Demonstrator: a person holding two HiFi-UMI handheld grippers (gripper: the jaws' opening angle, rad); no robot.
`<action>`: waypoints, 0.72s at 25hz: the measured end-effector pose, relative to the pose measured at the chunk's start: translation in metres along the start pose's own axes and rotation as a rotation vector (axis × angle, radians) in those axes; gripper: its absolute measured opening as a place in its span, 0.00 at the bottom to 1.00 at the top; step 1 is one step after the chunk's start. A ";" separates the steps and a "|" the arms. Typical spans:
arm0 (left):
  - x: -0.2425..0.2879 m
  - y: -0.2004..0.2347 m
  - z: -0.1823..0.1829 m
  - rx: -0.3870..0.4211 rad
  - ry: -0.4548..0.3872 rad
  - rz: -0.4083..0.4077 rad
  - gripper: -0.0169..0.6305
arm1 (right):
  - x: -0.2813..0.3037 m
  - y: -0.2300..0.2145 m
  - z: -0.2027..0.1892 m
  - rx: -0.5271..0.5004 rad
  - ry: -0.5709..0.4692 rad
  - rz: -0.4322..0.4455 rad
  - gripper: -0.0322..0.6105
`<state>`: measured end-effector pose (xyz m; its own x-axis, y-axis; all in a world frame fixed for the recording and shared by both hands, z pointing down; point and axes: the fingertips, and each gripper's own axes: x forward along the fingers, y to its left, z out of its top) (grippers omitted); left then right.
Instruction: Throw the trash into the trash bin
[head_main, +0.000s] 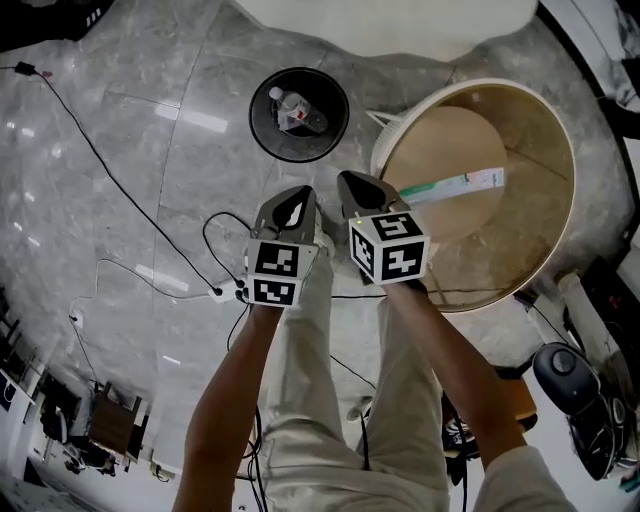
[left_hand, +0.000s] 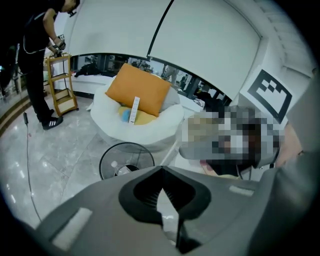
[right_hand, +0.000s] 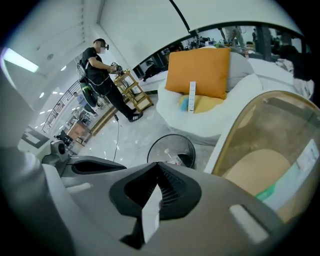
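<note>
Trash: a long white-and-green box lies flat inside the round table, well clear of its raised rim on all sides.
Box axis: in the head view it runs nearly left to right. Its green end points toward the grippers and its white end toward the far rim.
Other trash: a clear bottle lies in the trash bin.
Bin: round, black and open-topped, standing on the floor beside the table's rim with a strip of bare floor between them.
Right gripper: its jaws are closed together, with the tips over the floor just short of the table's rim. In the right gripper view a pale sliver shows in the slit behind the tips. I cannot tell whether it is a scrap or the ground behind.
Left gripper: just beside the right one, pointing toward the bin. Its jaws meet at the tip, with a similar pale sliver behind.
Open room: bare floor all around the bin's left side, crossed by thin cables.
Surface: polished grey marble with bright reflections.
Room: a white seat with an orange cushion sits beyond the bin. A person in black stands far off.
</note>
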<state>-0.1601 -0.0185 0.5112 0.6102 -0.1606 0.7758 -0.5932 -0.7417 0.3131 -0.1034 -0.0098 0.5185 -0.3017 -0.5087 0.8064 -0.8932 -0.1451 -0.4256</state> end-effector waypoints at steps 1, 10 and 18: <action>0.000 -0.007 0.001 0.004 0.002 -0.002 0.03 | -0.008 -0.004 0.001 -0.011 -0.005 0.001 0.09; 0.009 -0.081 0.026 0.033 -0.027 -0.040 0.03 | -0.080 -0.053 -0.014 -0.122 0.003 0.025 0.09; 0.020 -0.140 0.038 0.067 -0.045 -0.063 0.03 | -0.135 -0.116 -0.028 -0.135 -0.021 -0.025 0.09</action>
<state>-0.0449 0.0569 0.4623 0.6691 -0.1398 0.7299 -0.5170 -0.7931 0.3220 0.0316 0.0998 0.4705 -0.2732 -0.5246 0.8063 -0.9373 -0.0433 -0.3457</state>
